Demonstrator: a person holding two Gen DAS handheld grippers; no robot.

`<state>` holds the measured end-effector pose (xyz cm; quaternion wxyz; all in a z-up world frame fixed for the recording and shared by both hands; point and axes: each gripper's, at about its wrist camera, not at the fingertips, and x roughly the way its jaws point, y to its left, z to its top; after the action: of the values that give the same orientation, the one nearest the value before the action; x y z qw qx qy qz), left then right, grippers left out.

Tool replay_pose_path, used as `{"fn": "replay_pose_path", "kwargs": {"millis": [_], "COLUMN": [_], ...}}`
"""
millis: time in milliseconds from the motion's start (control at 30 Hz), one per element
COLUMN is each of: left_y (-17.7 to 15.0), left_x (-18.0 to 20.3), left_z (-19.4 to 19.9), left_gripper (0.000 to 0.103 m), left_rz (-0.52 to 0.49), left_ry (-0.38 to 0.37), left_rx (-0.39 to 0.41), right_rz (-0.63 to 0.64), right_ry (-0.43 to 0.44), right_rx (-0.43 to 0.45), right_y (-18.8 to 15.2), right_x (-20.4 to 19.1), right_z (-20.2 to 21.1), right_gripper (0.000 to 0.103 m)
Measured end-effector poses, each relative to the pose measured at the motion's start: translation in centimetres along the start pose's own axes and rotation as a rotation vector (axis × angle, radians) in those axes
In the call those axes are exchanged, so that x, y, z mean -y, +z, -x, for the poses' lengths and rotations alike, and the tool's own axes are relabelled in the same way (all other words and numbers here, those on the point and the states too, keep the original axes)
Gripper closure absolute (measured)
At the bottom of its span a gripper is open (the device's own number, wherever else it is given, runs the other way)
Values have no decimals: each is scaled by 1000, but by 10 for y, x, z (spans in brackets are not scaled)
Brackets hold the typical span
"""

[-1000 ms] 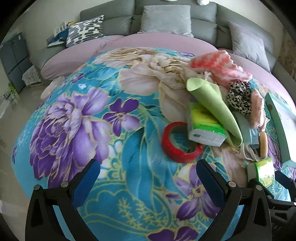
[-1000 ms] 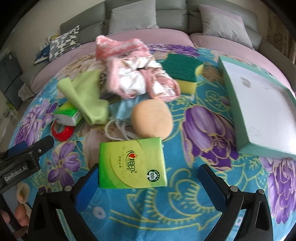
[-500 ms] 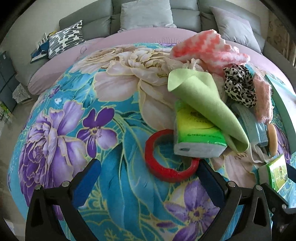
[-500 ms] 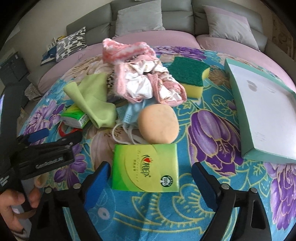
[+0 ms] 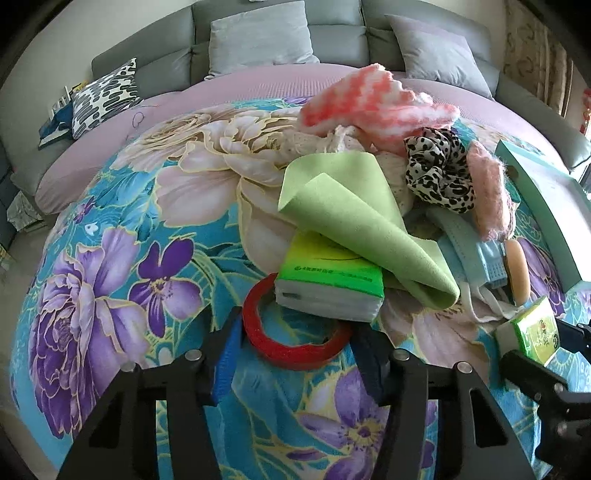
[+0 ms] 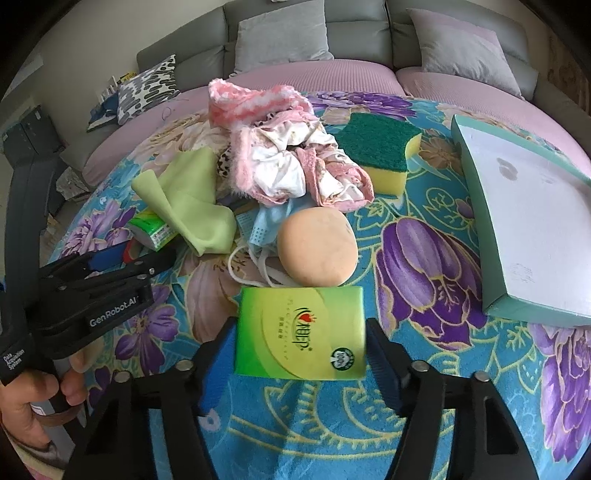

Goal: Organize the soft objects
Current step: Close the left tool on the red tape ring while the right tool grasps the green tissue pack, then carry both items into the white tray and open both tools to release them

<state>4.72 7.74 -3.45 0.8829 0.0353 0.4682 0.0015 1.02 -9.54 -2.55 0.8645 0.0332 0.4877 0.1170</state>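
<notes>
Right gripper (image 6: 301, 354) jaws just closing, clamped on tissue pack (image 6: 301, 332); left gripper (image 5: 295, 350) just closing, clamped around red tape ring (image 5: 291, 332). Lift straight, squeeze gently.

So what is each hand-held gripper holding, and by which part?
Right hand-held gripper: tissue pack, by its side edges. Left hand-held gripper: red tape roll, across its outer rim.

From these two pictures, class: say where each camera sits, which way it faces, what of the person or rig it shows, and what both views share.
Left wrist: on the left gripper, facing down and forward at the red ring; its pads touch the ring's sides.
Right wrist: on the right gripper, facing down at the tissue pack, pads at its sides; the left gripper and a hand show.
Shared: green cloth, tissue pack, tan sponge, teal box, sofa.
</notes>
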Motion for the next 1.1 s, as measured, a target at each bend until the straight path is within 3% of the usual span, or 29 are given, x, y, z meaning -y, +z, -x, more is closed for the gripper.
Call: {"fn": "replay_pose_path", "kwargs": {"millis": [233,400,567,667,833,1100], "left_y": [-6,-11,-2,16,48,86], "left_x": [-5,-20,-24,-6,46,145], "left_z": [19,33,54,75,96,85], "left_gripper": [46,46,46,46,46,46], "left_rz": [-17,32,57,25,-41,-174], "left_ry": [96,143,175,158,59,-76], "left_rx": [-22,-32,2,71,169,186], "right_rz": [-36,-69,-98,-127,-197,-350], "right_ry": [21,29,31,13,-56,-206], "right_rx": [3,34,76,124,195,238], "right_y": [0,4,11,22,46,66], "right_x": [10,20,31,45,84,173], "right_z": [7,21,40,58,80,94], "right_gripper": [36,36,36,36,36,36]}}
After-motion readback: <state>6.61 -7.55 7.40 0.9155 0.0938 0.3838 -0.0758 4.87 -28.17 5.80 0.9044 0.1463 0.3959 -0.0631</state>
